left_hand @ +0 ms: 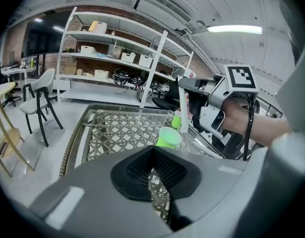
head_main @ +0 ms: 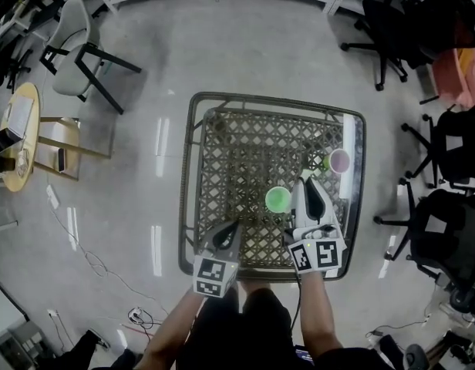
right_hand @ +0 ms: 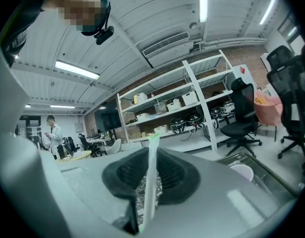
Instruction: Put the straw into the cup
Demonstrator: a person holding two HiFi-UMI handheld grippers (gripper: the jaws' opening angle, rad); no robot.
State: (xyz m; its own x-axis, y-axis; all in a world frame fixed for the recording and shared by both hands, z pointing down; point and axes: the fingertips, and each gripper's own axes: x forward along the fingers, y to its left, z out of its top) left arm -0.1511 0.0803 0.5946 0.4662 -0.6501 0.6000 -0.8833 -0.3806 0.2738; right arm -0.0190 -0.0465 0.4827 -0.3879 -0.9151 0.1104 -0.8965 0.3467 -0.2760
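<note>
Straw [right_hand: 151,180] pinched in right gripper [head_main: 308,183] fingers beside green cup [head_main: 277,199]; left gripper [head_main: 234,227] fingers pressed together

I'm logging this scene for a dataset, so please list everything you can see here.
table: one, dark lattice, floor's middle.
green cup: one, mid-table.
pink cup: one, table's right edge.
straw: one, pale, green-tipped, in right jaws.
white chair: one, upper left.
black chairs: several, right side.
round table: one, wooden, far left.
shelves: one white unit, background.
left gripper: one, grey, jaws together, empty, table's near edge.
right gripper: one, grey, shut on straw, beside green cup.
</note>
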